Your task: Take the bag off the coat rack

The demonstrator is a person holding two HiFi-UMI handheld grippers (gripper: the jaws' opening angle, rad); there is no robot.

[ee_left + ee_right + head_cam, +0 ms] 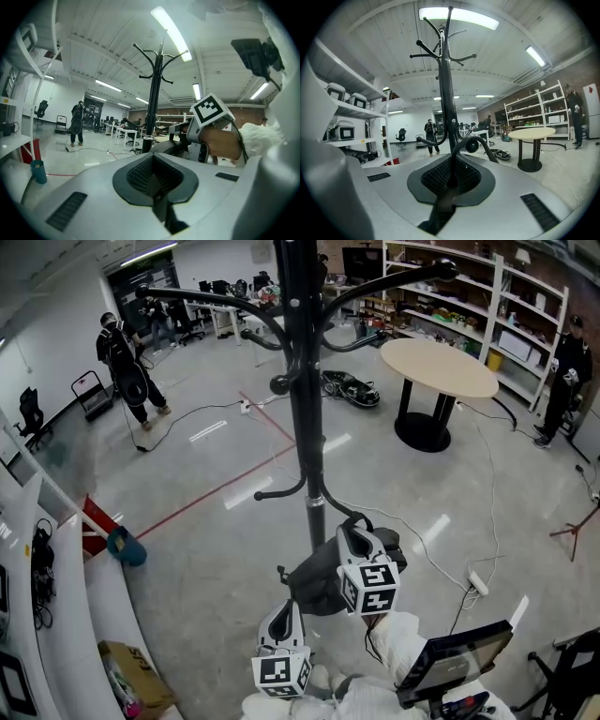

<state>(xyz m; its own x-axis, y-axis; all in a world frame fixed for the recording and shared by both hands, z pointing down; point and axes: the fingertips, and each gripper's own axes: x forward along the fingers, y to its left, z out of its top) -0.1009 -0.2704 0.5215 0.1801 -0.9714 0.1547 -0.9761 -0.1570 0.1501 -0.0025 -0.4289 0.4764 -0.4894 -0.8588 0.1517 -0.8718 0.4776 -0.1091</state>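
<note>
Looking down in the head view, the dark bag (311, 585) sags soft and light-looking by the coat rack (302, 381) pole under the right gripper (356, 535); left gripper view shows the left gripper (154, 182) closed, empty, tilted upward; right gripper view shows jaws pinched on its strap (476, 137), the obvious hold.

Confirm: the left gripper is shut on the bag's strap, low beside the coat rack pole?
Wrong gripper. The right gripper view shows the right gripper shut on the bag's strap. The left gripper is shut too, with no strap seen leaving it. The rest holds: this is low beside the coat rack pole.
</note>
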